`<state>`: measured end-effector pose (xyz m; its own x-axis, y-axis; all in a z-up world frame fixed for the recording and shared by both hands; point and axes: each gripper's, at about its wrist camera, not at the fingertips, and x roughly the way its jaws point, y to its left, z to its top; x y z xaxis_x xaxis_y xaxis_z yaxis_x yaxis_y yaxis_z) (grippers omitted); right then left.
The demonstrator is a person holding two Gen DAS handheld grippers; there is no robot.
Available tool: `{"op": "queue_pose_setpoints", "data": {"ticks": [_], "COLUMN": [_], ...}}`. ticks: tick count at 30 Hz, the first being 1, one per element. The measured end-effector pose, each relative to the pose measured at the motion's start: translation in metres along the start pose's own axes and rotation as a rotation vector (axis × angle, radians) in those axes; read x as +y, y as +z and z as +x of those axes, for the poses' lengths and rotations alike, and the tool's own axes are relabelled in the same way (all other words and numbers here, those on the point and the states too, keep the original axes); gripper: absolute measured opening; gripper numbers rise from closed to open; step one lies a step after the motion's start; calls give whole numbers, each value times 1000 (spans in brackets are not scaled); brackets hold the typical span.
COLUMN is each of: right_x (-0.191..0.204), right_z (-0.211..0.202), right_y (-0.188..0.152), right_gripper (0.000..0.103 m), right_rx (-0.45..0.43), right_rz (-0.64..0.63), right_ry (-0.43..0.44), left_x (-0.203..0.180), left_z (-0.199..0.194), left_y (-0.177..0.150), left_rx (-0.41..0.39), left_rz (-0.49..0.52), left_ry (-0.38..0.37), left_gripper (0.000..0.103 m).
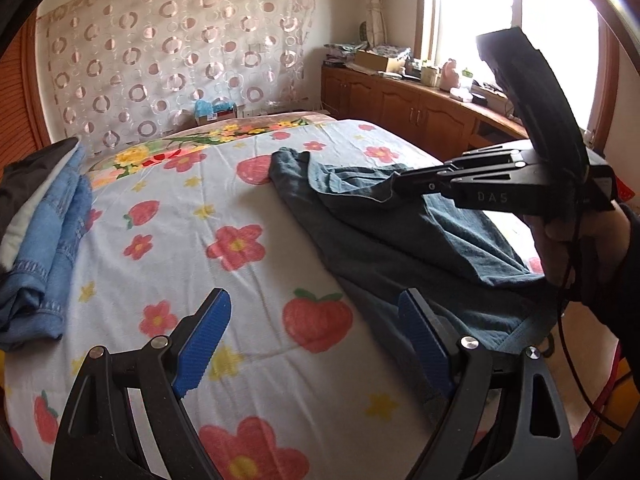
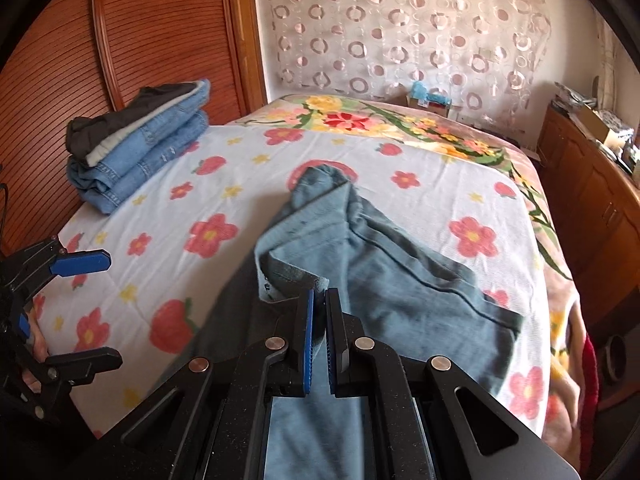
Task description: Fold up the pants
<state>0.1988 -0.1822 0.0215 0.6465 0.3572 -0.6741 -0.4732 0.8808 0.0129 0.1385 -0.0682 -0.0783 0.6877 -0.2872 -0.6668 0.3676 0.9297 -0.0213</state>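
The right gripper [image 2: 319,300] pinches the pants [image 2: 400,280] hem; the left gripper [image 1: 316,320], beside them, gapes empty (one-sided lifting risks skewing the fold).

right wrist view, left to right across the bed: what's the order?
Left gripper (open) → stack of folded jeans → right gripper shut on the teal pants → wooden cabinet.
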Motion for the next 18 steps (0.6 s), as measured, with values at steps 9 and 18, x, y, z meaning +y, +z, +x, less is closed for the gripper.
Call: {"op": "queue_pose_setpoints", "data": {"ticks": [9,18], "right_x": [-30,-64], "right_z": [-12,-12], "right_y": [2,-14], "right_gripper": [5,5], "right_rx": [-56,-97], "right_rz": [40,105], "right_ry": [-25,-32], "left_x": [-4,9], "left_z": [24,41], "left_y": [26,54], "left_rx": [19,11], "left_rz": [45,41], "left_ry": [-15,-19], "left_gripper": [86,86]}}
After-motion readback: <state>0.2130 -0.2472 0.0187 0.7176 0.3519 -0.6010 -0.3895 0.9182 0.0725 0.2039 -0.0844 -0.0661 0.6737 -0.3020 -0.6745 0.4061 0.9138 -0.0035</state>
